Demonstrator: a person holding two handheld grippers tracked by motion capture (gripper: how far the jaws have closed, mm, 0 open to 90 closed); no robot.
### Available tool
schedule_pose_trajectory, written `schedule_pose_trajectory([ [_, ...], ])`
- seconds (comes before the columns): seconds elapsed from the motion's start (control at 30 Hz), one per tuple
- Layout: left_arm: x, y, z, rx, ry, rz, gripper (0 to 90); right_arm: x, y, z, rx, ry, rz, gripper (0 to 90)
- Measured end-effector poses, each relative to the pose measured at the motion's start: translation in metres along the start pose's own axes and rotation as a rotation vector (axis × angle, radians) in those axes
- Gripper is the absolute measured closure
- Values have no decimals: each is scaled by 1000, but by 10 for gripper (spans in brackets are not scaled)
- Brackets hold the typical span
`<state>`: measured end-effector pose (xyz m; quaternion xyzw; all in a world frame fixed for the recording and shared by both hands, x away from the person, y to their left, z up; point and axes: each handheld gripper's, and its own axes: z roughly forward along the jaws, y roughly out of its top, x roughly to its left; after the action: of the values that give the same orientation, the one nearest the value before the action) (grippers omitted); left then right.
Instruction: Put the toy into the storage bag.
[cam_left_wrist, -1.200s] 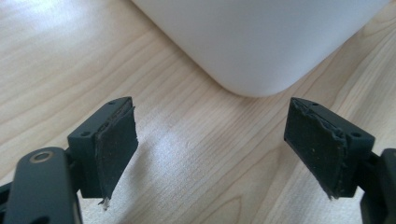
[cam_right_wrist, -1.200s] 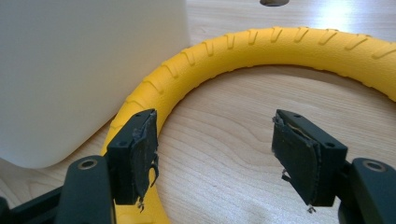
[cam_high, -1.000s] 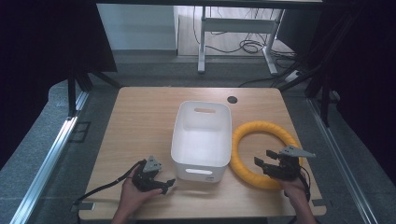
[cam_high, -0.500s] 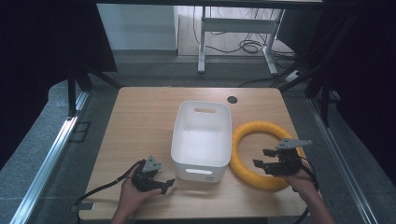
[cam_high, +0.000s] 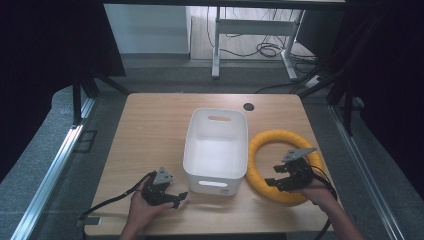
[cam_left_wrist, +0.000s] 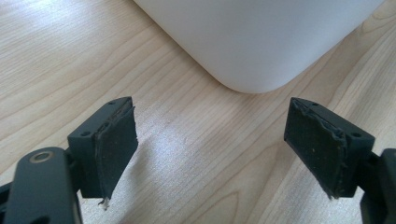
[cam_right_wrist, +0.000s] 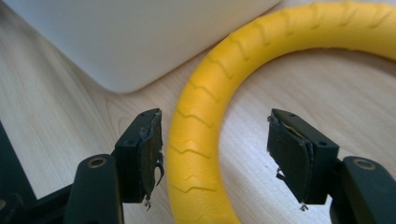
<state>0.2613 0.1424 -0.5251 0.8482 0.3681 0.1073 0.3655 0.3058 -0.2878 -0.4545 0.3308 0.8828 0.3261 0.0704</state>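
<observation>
Pale wood worktop (cam_high: 150, 130), no readable labels; grey floor (cam_high: 45, 165) around. Your left claw (cam_left_wrist: 210, 149) gapes by the white bin (cam_high: 216, 145); right claw (cam_right_wrist: 215, 154) open astride the yellow ring (cam_right_wrist: 201, 140).

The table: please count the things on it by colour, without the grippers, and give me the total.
White: 1, the tub, standing in the middle of the table.
Yellow: 1, the ring, lying flat just right of the tub.
Total: 2.
The right gripper has its open jaws on either side of the ring's near-left part.
</observation>
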Motion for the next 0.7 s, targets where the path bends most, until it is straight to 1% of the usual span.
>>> schedule_pose_trajectory([
  [0.03,0,0,1,3,-1,1,174,2,2,5,34,10,-14,359],
  [0.1,0,0,1,5,0,1,174,3,3,10,67,19,-30,359],
  [0.23,0,0,1,7,0,4,174,4,5,20,128,16,-44,358],
  [0.37,0,-1,2,11,-3,3,174,5,6,29,172,9,-62,359],
  [0.4,0,-1,2,12,-3,4,174,5,6,29,172,9,-62,359],
  [0.43,0,-1,2,13,-3,4,174,5,6,34,199,8,-75,360],
  [0.57,0,-1,2,13,-3,5,174,8,8,42,254,5,-96,368],
  [0.63,0,-1,3,15,-3,6,174,8,8,43,264,4,-101,371],
  [0.7,0,-1,3,17,-4,8,174,10,9,48,299,4,-119,377],
])
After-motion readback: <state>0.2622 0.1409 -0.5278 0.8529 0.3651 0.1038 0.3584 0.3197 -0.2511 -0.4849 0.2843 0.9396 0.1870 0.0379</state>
